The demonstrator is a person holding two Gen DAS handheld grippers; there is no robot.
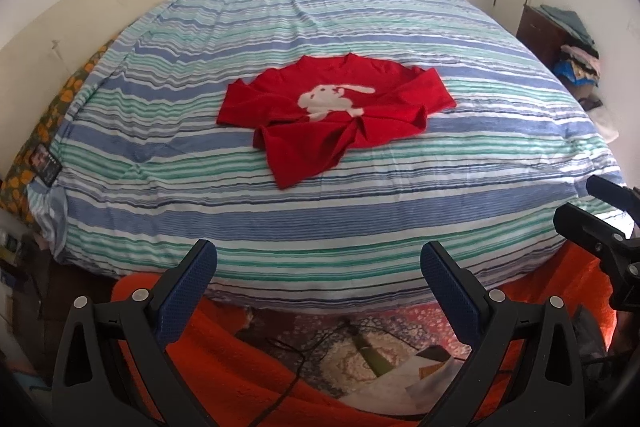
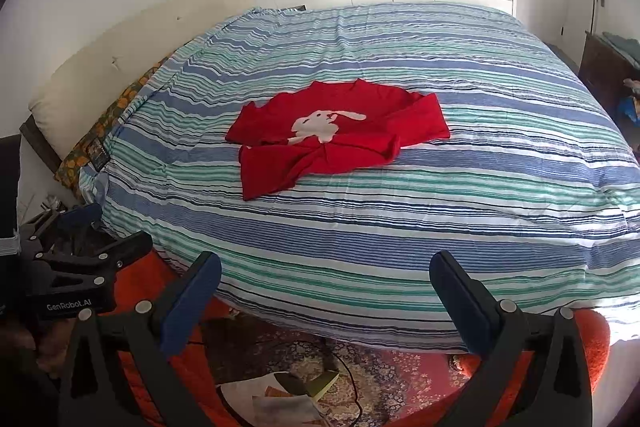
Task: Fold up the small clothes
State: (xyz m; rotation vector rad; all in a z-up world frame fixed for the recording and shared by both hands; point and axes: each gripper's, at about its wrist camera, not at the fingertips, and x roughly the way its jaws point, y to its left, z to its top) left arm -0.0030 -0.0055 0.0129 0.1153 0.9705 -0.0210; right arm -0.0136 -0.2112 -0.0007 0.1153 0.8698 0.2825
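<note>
1. Nearest the lens, the black left gripper with blue-padded fingers (image 1: 318, 273) is held level off the near edge of the striped blue, green and white bedspread (image 1: 360, 207), jaws spread wide and holding nothing.
2. Beside it, the matching black right gripper (image 2: 326, 283) is posed the same way, also spread wide and empty.
3. One red child's T-shirt with a white rabbit print (image 1: 336, 111) lies rumpled mid-bed, well apart from both grippers.

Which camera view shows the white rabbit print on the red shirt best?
The left wrist view: the rabbit print on the red shirt appears slightly larger, less foreshortened. The right wrist view shows it too, flatter, its lower edge tucked into a fold.
</note>
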